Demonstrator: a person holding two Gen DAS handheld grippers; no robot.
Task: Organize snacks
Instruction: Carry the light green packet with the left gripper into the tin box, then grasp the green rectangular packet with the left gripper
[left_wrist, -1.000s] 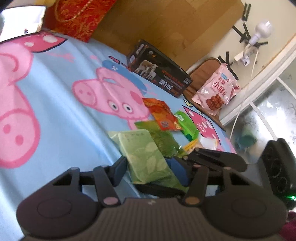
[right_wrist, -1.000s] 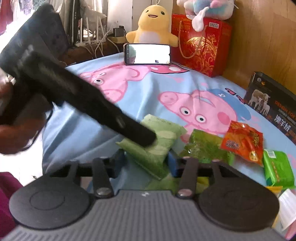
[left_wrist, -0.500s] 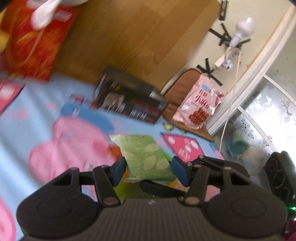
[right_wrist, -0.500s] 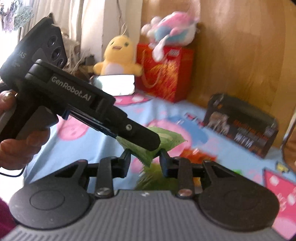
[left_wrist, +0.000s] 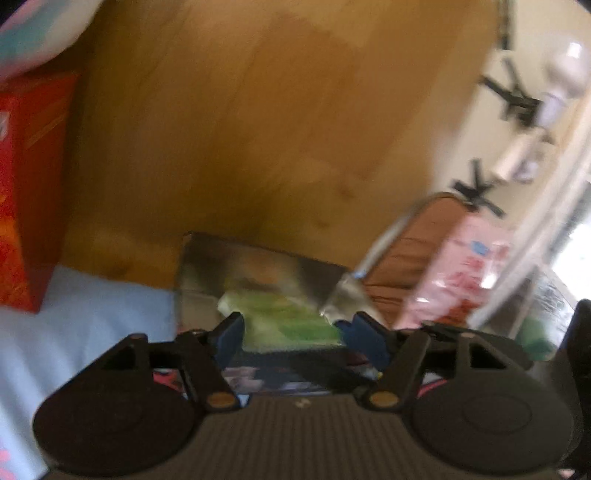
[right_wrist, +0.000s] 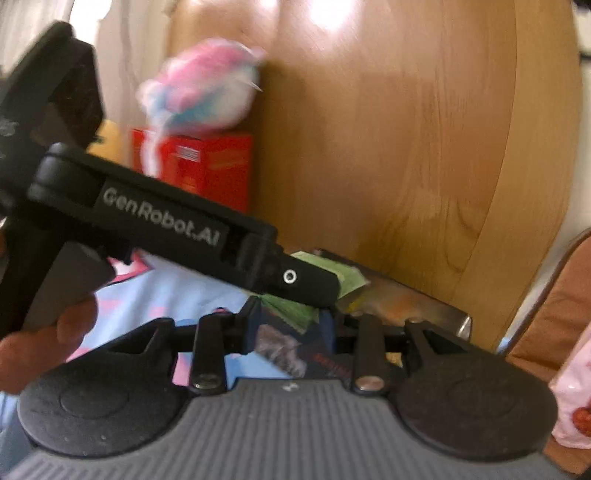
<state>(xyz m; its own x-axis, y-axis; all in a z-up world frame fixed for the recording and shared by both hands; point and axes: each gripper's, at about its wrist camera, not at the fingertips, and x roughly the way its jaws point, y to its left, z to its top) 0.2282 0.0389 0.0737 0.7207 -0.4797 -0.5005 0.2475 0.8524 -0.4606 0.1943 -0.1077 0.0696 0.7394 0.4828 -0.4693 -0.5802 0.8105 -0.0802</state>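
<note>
We're holding the green snack packet (left_wrist: 284, 321) up in the air between both grippers, right over the dark box (left_wrist: 258, 266) that's sitting against the wooden headboard (left_wrist: 258, 122). The packet is looking pale green with a leafy print, pretty smeared by blur in the left wrist view. In the right wrist view it's (right_wrist: 295, 310) poking out from behind the left gripper's finger.

The left gripper (left_wrist: 295, 332) is sitting with its blue pads either side of the packet, jaws fairly wide; we can't tell if it's actually pinching it. The right gripper (right_wrist: 290, 325) is clamping down on the packet's lower edge, pads close together.

Further out, the box is lying on the light blue bedsheet (left_wrist: 92, 306) with pink cartoon prints. A red gift bag (right_wrist: 207, 173) is standing by the headboard with a pink and blue plush toy (right_wrist: 203, 96) on top. Off to the right a pink snack bag (left_wrist: 465, 273) is leaning on a brown chair (left_wrist: 413, 251).
</note>
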